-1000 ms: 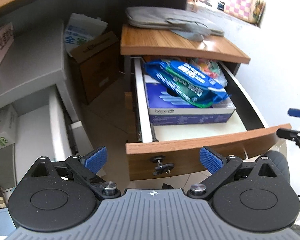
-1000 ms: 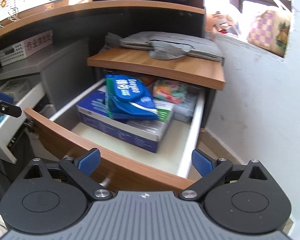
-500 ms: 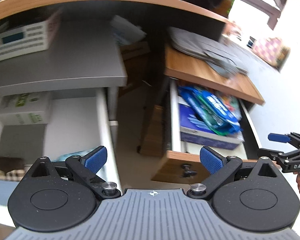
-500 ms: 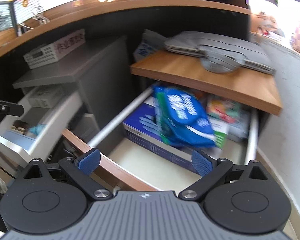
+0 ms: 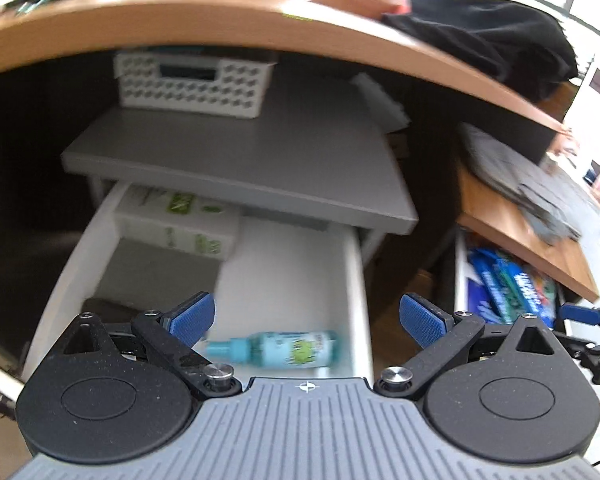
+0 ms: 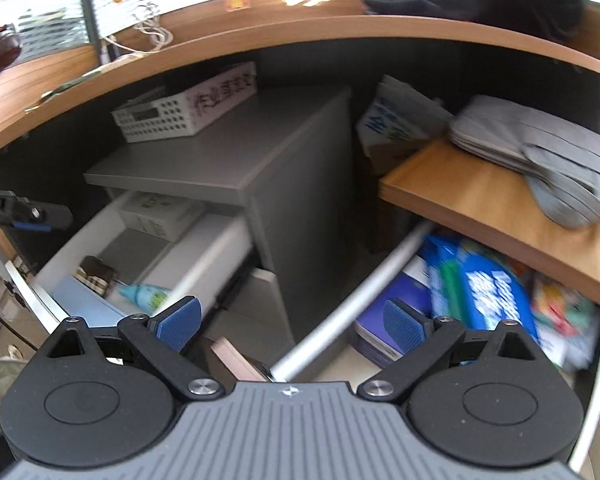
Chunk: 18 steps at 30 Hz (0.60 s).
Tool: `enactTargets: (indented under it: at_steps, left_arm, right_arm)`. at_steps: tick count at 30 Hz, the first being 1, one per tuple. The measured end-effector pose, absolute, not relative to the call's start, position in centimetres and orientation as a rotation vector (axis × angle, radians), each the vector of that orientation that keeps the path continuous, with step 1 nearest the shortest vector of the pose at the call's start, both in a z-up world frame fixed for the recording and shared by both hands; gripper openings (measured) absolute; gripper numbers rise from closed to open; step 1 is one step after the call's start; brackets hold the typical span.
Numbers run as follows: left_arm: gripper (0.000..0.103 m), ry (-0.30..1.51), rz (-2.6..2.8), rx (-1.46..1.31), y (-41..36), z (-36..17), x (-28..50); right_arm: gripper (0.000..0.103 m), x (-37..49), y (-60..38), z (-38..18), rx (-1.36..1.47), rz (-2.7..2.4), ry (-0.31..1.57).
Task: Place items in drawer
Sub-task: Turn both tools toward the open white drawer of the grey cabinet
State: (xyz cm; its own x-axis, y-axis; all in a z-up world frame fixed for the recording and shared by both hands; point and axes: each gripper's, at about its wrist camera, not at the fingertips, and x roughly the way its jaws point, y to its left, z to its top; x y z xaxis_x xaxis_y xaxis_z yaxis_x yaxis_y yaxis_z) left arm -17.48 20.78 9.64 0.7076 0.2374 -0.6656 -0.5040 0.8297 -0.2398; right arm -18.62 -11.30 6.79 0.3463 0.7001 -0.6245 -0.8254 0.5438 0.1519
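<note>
My left gripper is open and empty, hovering over the open white drawer of a grey cabinet. A teal bottle lies on its side just below the fingers, and a white-green box sits at the drawer's back. My right gripper is open and empty too, between the white drawer and the open wooden drawer. The wooden drawer holds a blue packet on a blue box. The teal bottle shows in the right wrist view as well.
A white perforated basket stands on the grey cabinet top. Grey folded cloth lies on the wooden cabinet top. The desk edge overhangs everything, with a black garment on it. A dark checked item lies in the white drawer.
Both grippers have swung left, away from the wooden drawer and towards the white drawer. The left one now looks down into it. Both stayed open and empty.
</note>
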Motion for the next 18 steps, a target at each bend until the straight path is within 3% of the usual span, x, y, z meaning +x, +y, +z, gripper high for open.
enactTargets:
  at_steps: [18]
  left_arm:
    - [0.1, 0.697, 0.678, -0.48, 28.8, 3.9, -21.6]
  right_arm:
    - [0.098, -20.9, 5.9, 4.7, -0.305, 1.266, 0.76]
